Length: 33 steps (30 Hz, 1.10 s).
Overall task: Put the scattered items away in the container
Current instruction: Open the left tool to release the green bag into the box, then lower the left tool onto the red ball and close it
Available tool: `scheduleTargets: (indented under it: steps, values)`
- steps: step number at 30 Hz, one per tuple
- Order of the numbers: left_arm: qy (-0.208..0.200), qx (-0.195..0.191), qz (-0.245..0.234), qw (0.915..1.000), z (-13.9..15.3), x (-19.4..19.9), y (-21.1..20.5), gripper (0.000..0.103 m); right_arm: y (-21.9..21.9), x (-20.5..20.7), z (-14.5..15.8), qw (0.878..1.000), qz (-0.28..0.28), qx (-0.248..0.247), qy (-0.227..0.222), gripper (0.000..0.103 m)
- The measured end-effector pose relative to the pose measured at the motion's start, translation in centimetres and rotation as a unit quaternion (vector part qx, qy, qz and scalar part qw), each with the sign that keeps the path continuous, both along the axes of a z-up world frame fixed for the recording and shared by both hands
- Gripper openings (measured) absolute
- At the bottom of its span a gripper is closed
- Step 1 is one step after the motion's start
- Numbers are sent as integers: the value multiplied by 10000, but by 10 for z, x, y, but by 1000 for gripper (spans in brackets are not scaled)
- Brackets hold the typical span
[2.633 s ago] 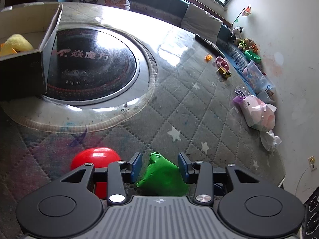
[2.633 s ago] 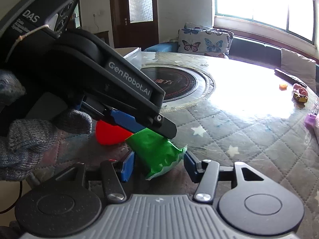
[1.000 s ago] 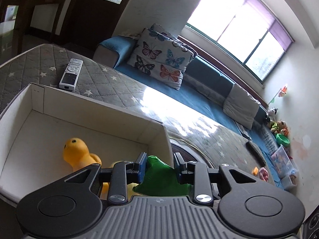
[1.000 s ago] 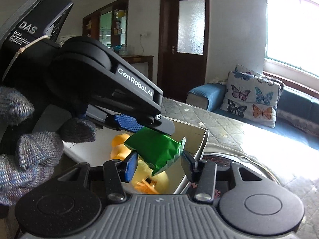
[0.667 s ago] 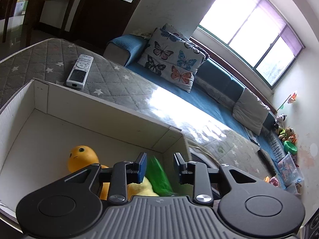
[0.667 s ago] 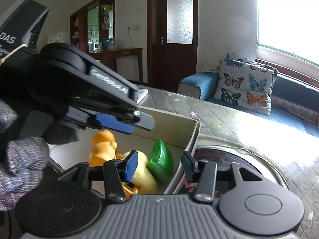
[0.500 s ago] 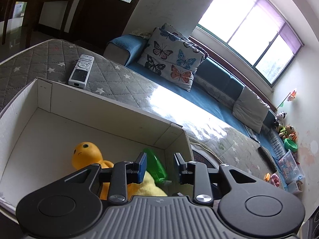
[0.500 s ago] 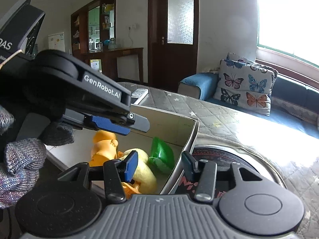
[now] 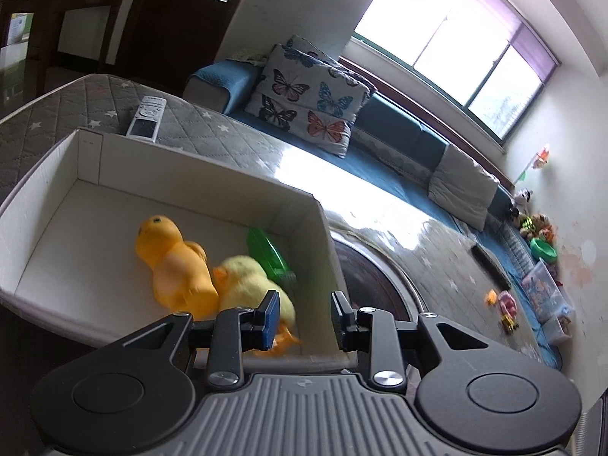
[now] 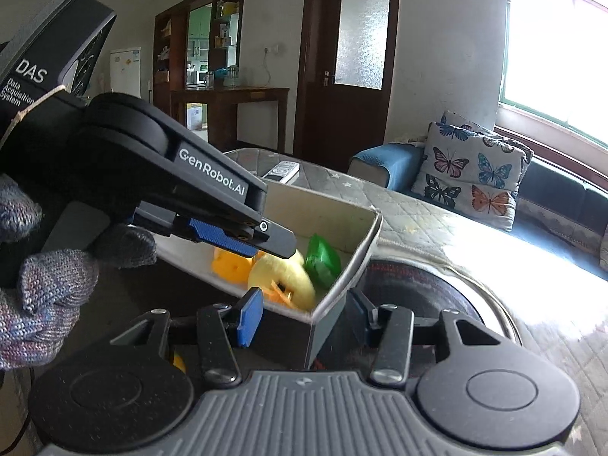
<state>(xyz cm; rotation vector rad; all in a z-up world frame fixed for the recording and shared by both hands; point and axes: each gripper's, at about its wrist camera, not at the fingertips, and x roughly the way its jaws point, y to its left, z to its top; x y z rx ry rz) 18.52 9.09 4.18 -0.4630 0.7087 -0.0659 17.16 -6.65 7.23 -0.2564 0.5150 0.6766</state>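
Three toys in the box (image 9: 91, 159) now: one orange duck (image 9: 173, 262), one yellow chick (image 9: 249, 283), one green packet (image 9: 268, 252) by its right wall. A second ago the left gripper (image 9: 304, 319) clamped that packet; now both it and the right gripper (image 10: 304, 319) gape narrowly, empty.

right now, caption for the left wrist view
Empty left gripper above cardboard box holding orange duck, yellow duck, green packet.
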Motion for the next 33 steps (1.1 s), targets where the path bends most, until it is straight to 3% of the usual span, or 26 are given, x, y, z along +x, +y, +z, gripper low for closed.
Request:
scheduleTargets:
  steps: [15,22,33]
  values:
    - [215,58,-354,9991,-10,-39,-42,33,-42,-49,-9,9997,-200,-97,69,57]
    - [376,137,-513,9979,-21,-51,-56,33,-61,-68,-18,9991,-383,-61,178,69]
    - [724,13,-677,9951,-46,-64,-70,33,-75,-87,-40,9969,-548,-35,564,70]
